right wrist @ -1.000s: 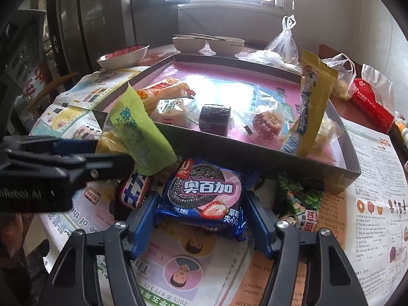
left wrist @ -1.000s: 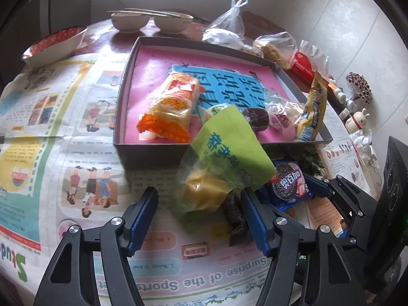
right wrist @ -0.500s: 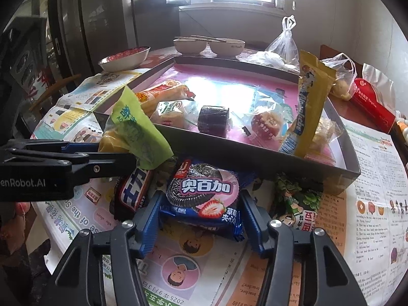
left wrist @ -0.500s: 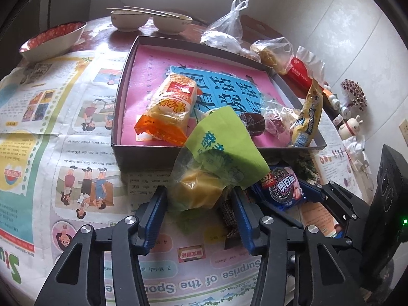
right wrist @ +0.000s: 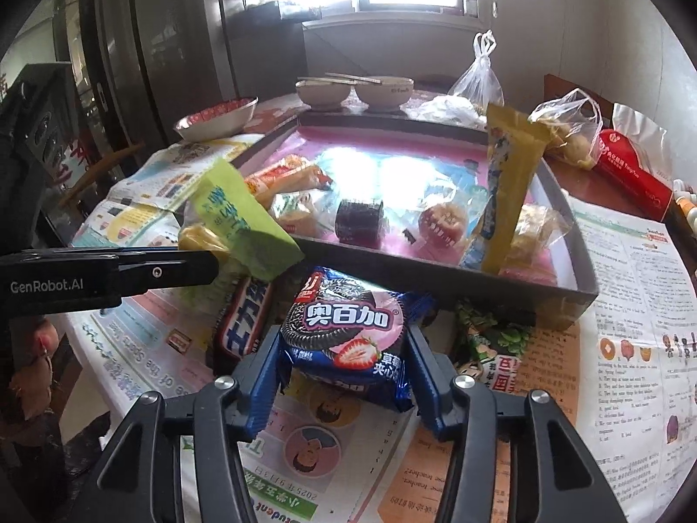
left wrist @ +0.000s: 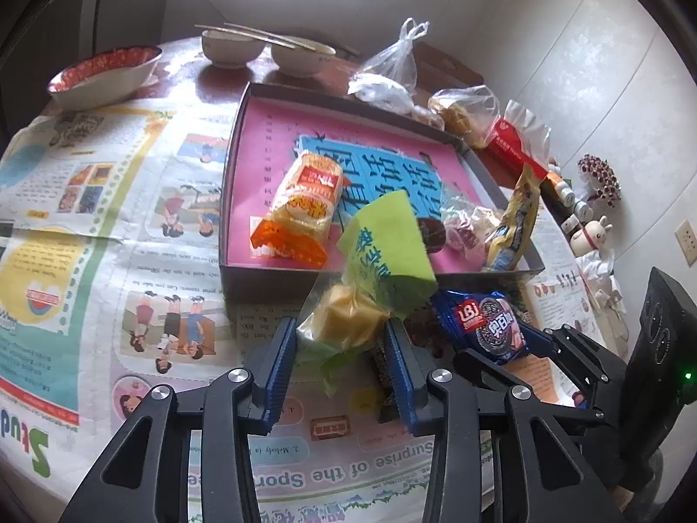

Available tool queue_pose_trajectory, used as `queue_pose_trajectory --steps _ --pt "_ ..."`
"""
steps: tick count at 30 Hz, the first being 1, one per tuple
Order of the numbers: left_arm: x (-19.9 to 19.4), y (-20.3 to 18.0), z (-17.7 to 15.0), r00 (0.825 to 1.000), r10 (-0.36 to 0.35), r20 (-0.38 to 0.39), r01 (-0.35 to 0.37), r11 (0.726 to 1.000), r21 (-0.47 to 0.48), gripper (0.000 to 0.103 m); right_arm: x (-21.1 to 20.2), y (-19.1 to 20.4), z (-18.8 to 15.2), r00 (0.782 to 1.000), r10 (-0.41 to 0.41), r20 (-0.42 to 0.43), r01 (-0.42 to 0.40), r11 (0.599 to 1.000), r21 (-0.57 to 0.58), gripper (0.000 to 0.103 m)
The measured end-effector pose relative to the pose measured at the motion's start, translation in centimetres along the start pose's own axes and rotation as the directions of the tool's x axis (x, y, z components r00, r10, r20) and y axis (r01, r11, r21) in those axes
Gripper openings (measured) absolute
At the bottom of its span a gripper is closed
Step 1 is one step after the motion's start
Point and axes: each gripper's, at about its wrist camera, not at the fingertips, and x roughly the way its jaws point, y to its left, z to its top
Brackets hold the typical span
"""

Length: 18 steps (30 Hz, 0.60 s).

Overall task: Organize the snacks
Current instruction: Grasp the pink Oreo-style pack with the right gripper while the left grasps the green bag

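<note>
Both hand-held grippers had closed since 1 second earlier: the left hand-held gripper [left wrist: 342, 344] clamped the green-topped cake bag [left wrist: 370, 287], the right hand-held gripper [right wrist: 342, 361] the blue cookie pack [right wrist: 348, 331]. Each snack sat just before the gray tray [left wrist: 270, 272] on the newspaper-covered table [left wrist: 109, 261].

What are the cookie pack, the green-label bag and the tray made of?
Cookie pack: glossy printed plastic film, judging by sheen and crimped ends. Green-label bag: thin clear plastic, since the yellow contents show through; the label looks matte, maybe paper. Tray: probably cardboard, with flat grey matte walls and a printed pink liner.
</note>
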Motion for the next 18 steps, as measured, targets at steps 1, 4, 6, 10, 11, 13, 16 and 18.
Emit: queue_pose_trajectory --steps 1,4,6,10,11,13,16,18 --pt "-0.1 0.0 0.0 1.0 0.0 0.003 0.0 1.0 0.002 0.041 -0.2 0.0 0.1 1.0 0.0 0.006 0.0 1.0 -0.001 0.054" --pt "-0.2 0.1 0.0 1.0 0.002 0.001 -0.002 1.0 0.0 0.041 -0.6 0.1 0.2 1.0 0.001 0.016 -0.001 1.0 0.001 0.054" --pt "-0.2 0.1 0.0 1.0 0.001 0.0 -0.001 1.0 -0.002 0.041 -0.8 0.0 0.3 1.0 0.001 0.021 -0.001 1.0 0.004 0.054" --pt "-0.7 0.0 0.0 1.0 -0.004 0.018 0.004 1.0 -0.004 0.04 -1.5 -0.2 0.5 0.999 0.002 0.041 -0.002 1.0 0.013 0.054" --pt "-1.0 0.0 0.0 1.0 -0.006 0.026 0.007 1.0 -0.007 0.04 -1.7 -0.3 0.6 0.999 0.0 0.046 -0.001 1.0 0.015 0.054" --pt "-1.2 0.0 0.1 0.999 -0.01 0.034 0.01 1.0 -0.01 0.039 -2.0 -0.5 0.7 0.998 0.001 0.055 -0.003 1.0 0.02 0.054" --pt "-1.6 0.1 0.4 0.999 -0.011 0.047 0.012 1.0 -0.015 0.039 -2.3 -0.6 0.9 0.998 0.0 0.065 -0.001 1.0 0.024 0.054" --pt "-1.7 0.1 0.5 0.998 -0.012 0.054 0.014 1.0 -0.021 0.038 -2.4 -0.7 1.0 0.998 0.003 0.069 -0.005 1.0 0.028 0.054"
